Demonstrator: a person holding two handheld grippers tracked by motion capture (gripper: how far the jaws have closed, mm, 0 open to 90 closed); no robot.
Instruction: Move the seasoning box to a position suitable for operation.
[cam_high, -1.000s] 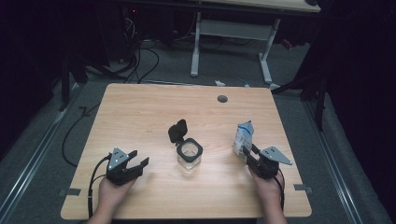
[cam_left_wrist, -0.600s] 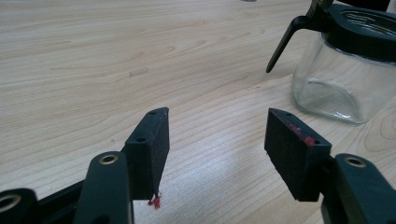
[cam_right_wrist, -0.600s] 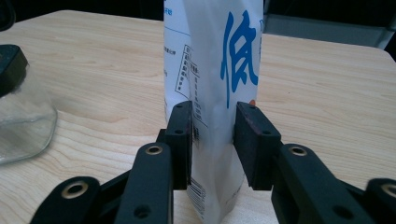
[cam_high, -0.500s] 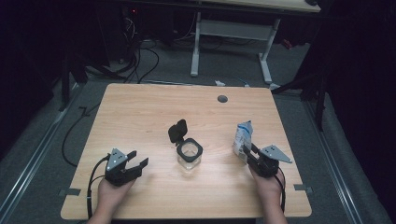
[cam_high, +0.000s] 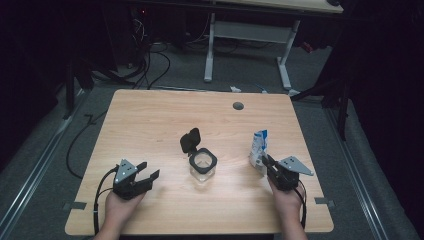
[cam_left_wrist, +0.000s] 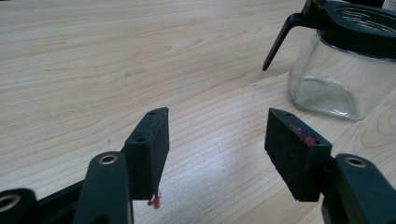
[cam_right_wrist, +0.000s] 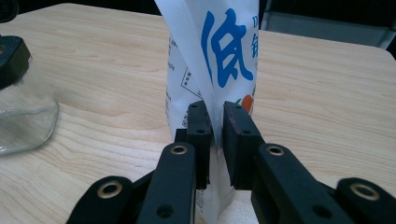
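While the right gripper (cam_right_wrist: 214, 122) has just been closing on the pouch's (cam_right_wrist: 219, 60) fin, blue character printed, left gripper (cam_left_wrist: 217, 140) wide

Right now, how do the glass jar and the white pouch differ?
The glass jar is clear, squat and untouched, its black lid flipped open. The white pouch is opaque, taller, printed in blue, with its side fin between the right claw's closing jaws. Both stand upright on the table.

— Any print to read?
— On the white pouch (cam_right_wrist: 210, 70): one big blue Chinese character, 低, with part of a second cut off at the edge.
— Anything else?
— Small black lines in a box lower down, too fine to read.
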